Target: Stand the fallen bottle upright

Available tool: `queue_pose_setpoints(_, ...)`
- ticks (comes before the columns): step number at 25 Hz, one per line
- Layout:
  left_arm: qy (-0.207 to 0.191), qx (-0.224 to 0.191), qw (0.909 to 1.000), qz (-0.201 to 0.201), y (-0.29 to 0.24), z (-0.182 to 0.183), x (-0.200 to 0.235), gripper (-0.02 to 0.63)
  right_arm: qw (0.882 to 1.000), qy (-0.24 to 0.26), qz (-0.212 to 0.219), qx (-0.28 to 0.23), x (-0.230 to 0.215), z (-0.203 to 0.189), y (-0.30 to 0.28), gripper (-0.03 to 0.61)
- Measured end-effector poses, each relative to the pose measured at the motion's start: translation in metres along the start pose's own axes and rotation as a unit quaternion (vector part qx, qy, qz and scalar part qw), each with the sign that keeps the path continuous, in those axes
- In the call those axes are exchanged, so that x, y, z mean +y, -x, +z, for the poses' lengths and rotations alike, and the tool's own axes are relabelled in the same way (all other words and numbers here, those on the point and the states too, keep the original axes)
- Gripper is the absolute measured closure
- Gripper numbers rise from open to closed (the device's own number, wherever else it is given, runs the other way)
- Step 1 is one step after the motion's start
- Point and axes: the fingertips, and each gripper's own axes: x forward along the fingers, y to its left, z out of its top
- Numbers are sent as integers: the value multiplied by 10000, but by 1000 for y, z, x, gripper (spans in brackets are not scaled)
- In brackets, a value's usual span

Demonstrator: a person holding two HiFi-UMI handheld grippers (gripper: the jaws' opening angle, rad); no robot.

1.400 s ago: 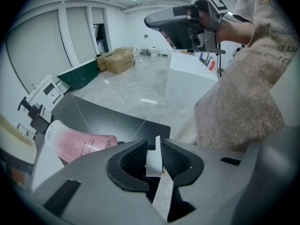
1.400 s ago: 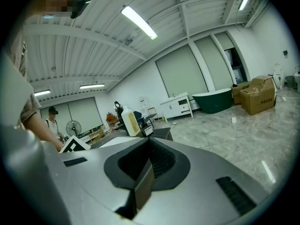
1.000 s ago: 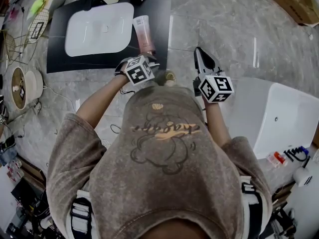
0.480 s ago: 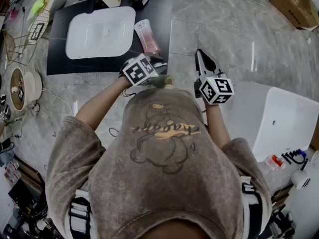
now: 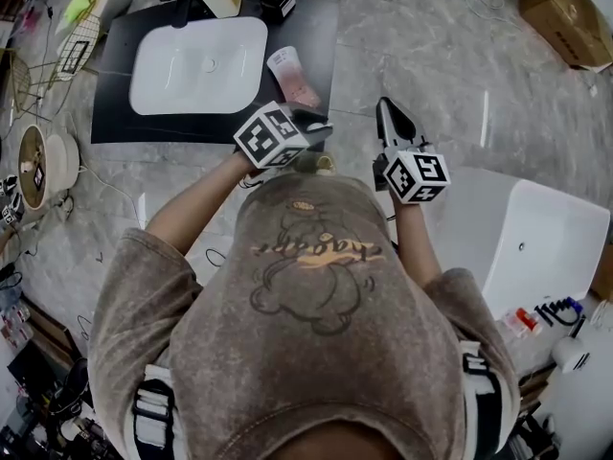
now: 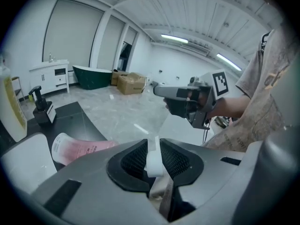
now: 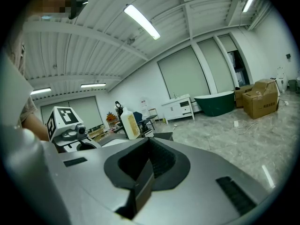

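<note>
1. The pink bottle, upper middle over the black counter, is gripped by its white cap in the left gripper jaws.
2. The right gripper jaws are closed on nothing.
3. Tipping up seems to be the step in hand; next, the bottle must be turned straight and set down.

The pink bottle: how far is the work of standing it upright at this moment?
Done: the left hand-held gripper is clamped on the white cap of the pink bottle. In hand: the bottle is at a slant beside the sink, not upright. Left: probably turn it upright on the black mat and let go. The right hand-held gripper is shut and empty.
</note>
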Motion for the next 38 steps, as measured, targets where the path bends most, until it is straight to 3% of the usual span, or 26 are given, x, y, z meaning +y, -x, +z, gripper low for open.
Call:
queue_pose_setpoints(11,703,-845,9939,-108,29,49,13,518,9999,54,88,-39,7,15,-19,580)
queue_pose_setpoints(17,1241,-1286,9834,-319,42,69,17,519,9999,59,129,-36,7,20,-32,580)
queue_pose_setpoints(23,1503,-1581,9749,-438,56,81,24,518,9998,71,161,-27,7,24,-42,580)
queue_pose_setpoints(38,2462,-2295,9378,-855,88,97,49,518,9994,119,304,78,15,27,-76,580)
